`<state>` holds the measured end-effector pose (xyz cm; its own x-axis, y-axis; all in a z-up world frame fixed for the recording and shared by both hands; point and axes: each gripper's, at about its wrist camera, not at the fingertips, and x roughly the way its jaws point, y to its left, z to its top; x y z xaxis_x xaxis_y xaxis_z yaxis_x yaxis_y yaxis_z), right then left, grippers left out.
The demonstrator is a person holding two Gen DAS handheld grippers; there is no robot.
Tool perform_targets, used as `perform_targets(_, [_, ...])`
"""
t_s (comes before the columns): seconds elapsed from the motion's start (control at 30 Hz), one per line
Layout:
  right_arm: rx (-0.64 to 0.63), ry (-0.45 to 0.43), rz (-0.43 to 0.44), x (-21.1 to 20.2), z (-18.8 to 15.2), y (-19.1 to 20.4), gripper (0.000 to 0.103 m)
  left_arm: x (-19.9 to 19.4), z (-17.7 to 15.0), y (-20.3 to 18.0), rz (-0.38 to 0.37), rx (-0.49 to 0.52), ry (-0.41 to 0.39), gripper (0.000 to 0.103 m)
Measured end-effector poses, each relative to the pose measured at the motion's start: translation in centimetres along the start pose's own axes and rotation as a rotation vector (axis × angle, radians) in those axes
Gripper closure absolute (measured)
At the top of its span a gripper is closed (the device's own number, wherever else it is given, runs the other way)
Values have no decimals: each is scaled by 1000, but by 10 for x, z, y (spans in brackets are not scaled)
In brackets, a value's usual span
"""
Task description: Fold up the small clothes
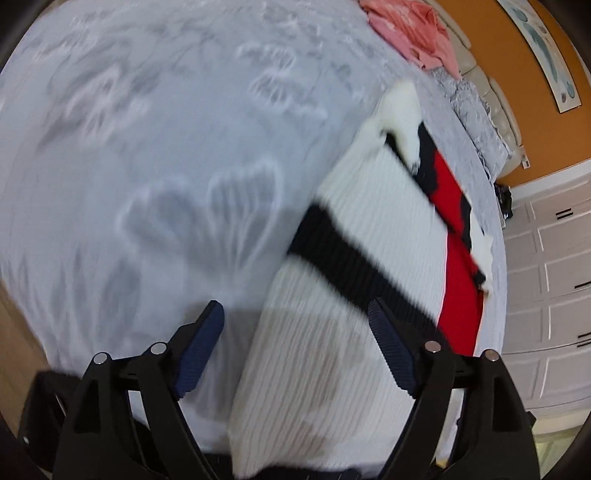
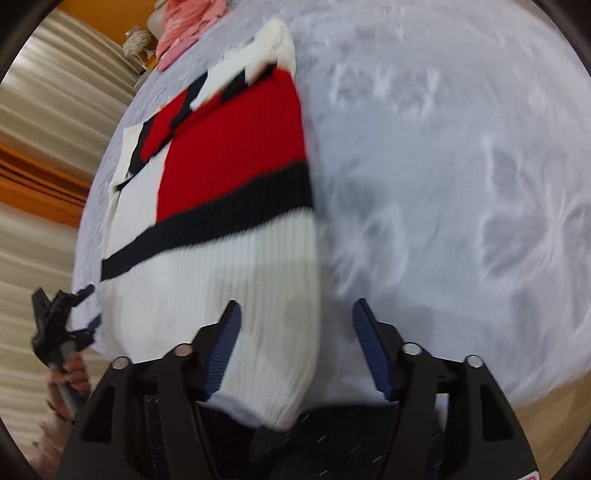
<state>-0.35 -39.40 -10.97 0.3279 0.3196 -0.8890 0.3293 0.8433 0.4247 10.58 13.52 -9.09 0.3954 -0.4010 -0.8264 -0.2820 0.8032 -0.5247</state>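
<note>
A ribbed knit sweater [image 1: 354, 258] in white, red and black lies flat on the bed, sleeves folded in across the red part. It also shows in the right wrist view [image 2: 221, 229]. My left gripper [image 1: 295, 347] is open and empty, hovering over the sweater's near left edge. My right gripper [image 2: 291, 343] is open and empty, hovering over the sweater's near right edge. The left gripper also shows in the right wrist view [image 2: 62, 325], at the far left by the sweater's hem, held by a hand.
A grey bedspread [image 1: 166, 147] with a leaf pattern covers the bed. A pink garment [image 1: 413, 29] lies crumpled at the far end, also seen in the right wrist view [image 2: 184, 26]. White cabinets [image 1: 554, 295] stand to the right, and beige curtains [image 2: 48, 129] hang to the left.
</note>
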Motion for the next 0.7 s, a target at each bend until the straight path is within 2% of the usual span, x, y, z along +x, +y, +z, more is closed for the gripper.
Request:
perform_targets(0.07, [-9, 32, -32, 8, -5, 7, 37, -4, -11, -3, 2, 13, -10, 22])
perform_targets(0.13, [-8, 57, -69, 14, -11, 13, 32, -2, -20, -9, -4, 28, 14, 14])
perform_targets(0.23, [-44, 54, -116, 20, -18, 24, 22, 7, -29, -20, 25, 78, 47, 14])
perform_targets(0.27, [-64, 56, -135, 22, -19, 30, 22, 8, -31, -24, 43, 99, 45, 14])
perform_targets(0.3, [-83, 54, -137, 22, -20, 32, 23, 8, -33, -27, 56, 110, 46, 14])
perform_targets(0.33, [-98, 52, -125, 23, -19, 36, 38, 10, -33, -29, 56, 105, 59, 14])
perform_targets(0.37, [-108, 44, -119, 22, -19, 38, 79, 10, -33, -29, 51, 93, 67, 18])
perform_targets(0.4, [-98, 47, -99, 21, -18, 37, 91, 11, -31, -28, 30, 63, 86, 32])
perform_targets(0.43, [-61, 32, -55, 17, -17, 33, 91, 11, -29, -25, 17, 34, 100, 45])
perform_targets(0.47, [-42, -5, -39, 7, -17, 31, 91, 10, -28, -21, 2, -3, 114, 77])
perform_targets(0.5, [-37, -28, -23, -1, -18, 30, 91, 10, -26, -14, -25, -42, 136, 88])
perform_targets(0.57, [-18, -91, 33, -30, -22, 26, 92, 1, -26, -3, -107, -135, 155, 88])
perform_targets(0.6, [-20, -108, 39, -40, -24, 26, 92, -5, -27, -3, -118, -137, 150, 90])
perform_targets(0.67, [-26, -145, 58, -61, -30, 27, 92, -25, -32, -10, -128, -82, 132, 92])
perform_targets(0.7, [-31, -163, 64, -74, -34, 25, 92, -37, -36, -15, -141, -46, 126, 98])
